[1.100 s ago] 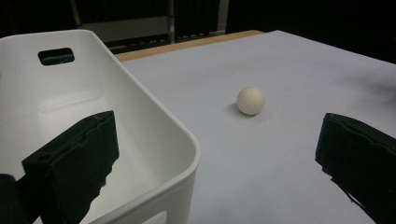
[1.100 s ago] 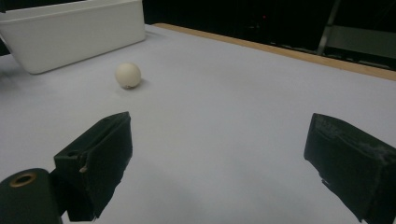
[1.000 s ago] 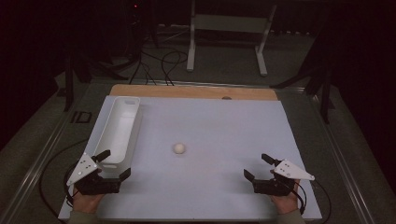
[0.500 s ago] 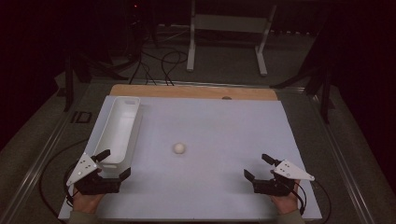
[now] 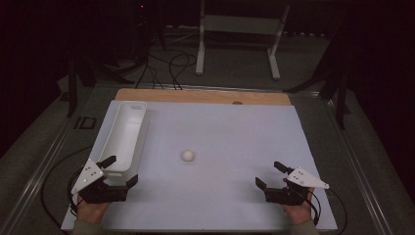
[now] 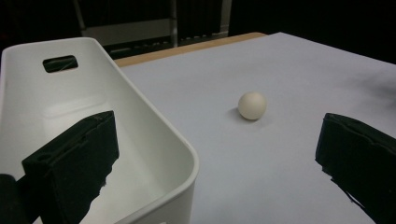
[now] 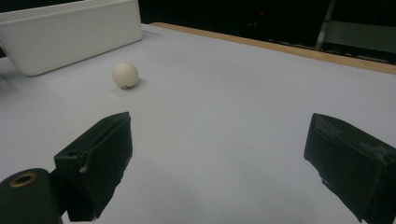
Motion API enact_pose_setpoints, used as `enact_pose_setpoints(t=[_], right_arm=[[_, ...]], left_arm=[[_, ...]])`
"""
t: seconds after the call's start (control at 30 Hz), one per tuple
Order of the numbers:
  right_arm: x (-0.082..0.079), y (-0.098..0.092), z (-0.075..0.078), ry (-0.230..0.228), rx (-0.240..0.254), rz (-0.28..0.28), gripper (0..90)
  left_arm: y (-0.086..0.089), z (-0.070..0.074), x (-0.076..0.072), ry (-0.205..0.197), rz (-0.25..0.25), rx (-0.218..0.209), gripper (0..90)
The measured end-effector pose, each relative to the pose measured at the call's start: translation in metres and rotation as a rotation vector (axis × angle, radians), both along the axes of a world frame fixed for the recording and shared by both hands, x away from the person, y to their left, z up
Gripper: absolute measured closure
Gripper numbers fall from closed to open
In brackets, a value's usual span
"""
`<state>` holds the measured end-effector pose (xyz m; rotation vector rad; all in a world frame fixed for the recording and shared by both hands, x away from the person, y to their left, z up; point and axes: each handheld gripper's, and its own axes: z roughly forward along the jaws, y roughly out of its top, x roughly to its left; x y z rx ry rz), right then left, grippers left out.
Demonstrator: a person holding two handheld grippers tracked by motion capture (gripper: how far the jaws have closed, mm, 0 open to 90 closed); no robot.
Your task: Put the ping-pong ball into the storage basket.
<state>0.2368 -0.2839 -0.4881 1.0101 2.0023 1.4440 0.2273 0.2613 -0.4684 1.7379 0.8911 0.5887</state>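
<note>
Small off-white ball [image 5: 187, 155] sits near mid-table on the pale grey mat [image 5: 220, 132], well apart from both tongs. Long white plastic bin [image 5: 126, 134] w/ handle slot runs along left edge. Left gripper [image 5: 120, 172] at near-left corner, jaws wide, straddling bin's near end. Right gripper [image 5: 270, 175] at near-right corner, jaws wide, nothing held. No readable writing.

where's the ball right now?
In the high view the small white ball sits alone on the white table cover, near the middle, just right of the long white bin and ahead of both grippers, untouched.
</note>
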Motion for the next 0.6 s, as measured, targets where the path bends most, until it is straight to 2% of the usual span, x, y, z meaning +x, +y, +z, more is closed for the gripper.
enact_pose_setpoints(t=[0.23,0.4,0.6], right_arm=[[-0.001,-0.001,0.000,0.001,-0.001,-0.006,7.5],[-0.001,-0.001,-0.001,0.000,-0.001,-0.009,7.5],[-0.001,-0.002,0.000,-0.001,-0.011,-0.012,7.5]], left_arm=[[-0.006,0.006,0.001,-0.007,-0.018,0.018,0.0],[-0.008,0.010,0.002,-0.010,-0.024,0.014,0.0],[-0.013,0.012,0.004,0.005,-0.041,0.029,0.0]])
